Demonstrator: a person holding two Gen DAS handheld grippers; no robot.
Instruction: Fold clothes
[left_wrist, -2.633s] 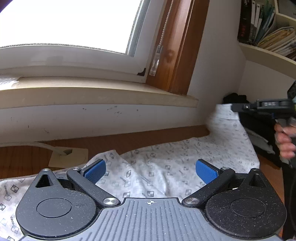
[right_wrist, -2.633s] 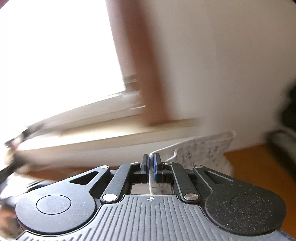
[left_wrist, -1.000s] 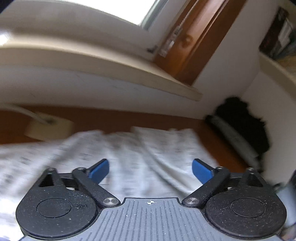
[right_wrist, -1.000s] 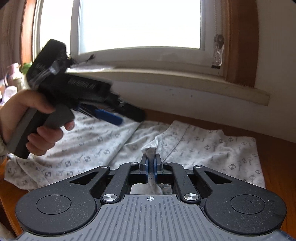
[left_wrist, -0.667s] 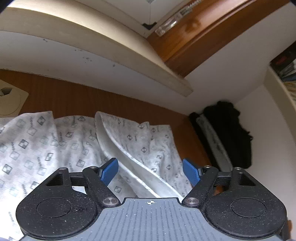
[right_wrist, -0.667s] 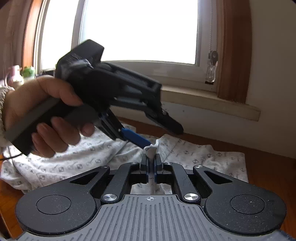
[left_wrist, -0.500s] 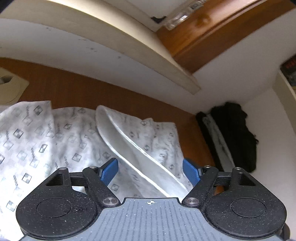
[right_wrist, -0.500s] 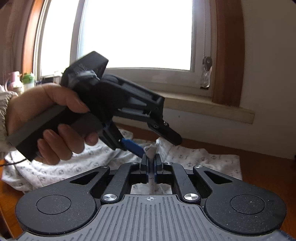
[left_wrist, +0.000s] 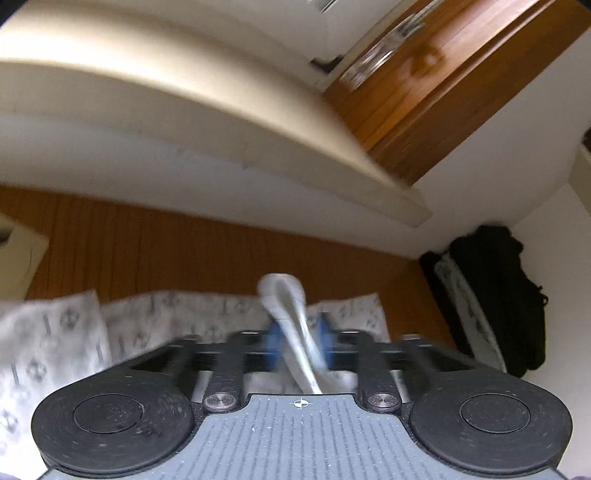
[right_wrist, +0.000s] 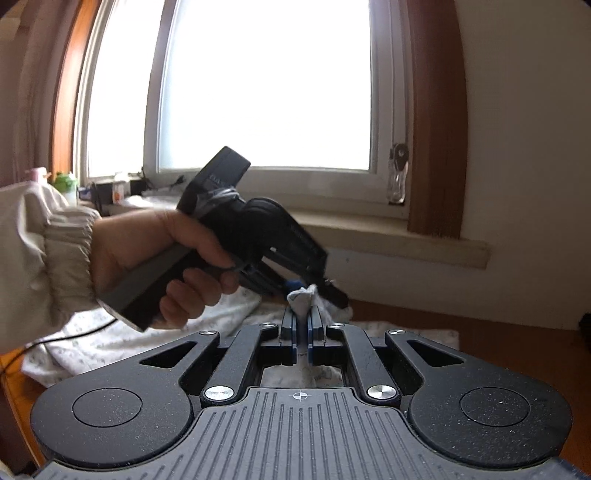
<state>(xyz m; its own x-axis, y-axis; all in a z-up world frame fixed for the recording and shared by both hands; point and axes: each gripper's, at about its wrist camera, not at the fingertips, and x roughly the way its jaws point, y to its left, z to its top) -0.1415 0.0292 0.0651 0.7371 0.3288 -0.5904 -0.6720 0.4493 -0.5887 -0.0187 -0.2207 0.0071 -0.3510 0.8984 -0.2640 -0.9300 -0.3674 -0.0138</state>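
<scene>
**Both claws pinch one raised fold of a patterned garment on a wooden surface below a window.**
The left claw (left_wrist: 300, 341), its jaws having just closed, grips a ridge of the garment (left_wrist: 55, 332); just beside it, the right claw (right_wrist: 302, 334) is clamped on the same peak. The cloth (right_wrist: 92, 343) looks light, soft and limp, likely to sag and slide; hems or corners look the surest holds.

Wooden worktop (left_wrist: 207, 251) under pale stone windowsill (right_wrist: 399, 236). Bright window (right_wrist: 266, 85), white frame, brown wooden surround (right_wrist: 436, 118). Black bag (left_wrist: 509, 295) in corner by wall. Small bottles, pink (right_wrist: 37, 174) and green (right_wrist: 65, 181), far left on sill. Thin black cable (right_wrist: 70, 334) on worktop.
</scene>
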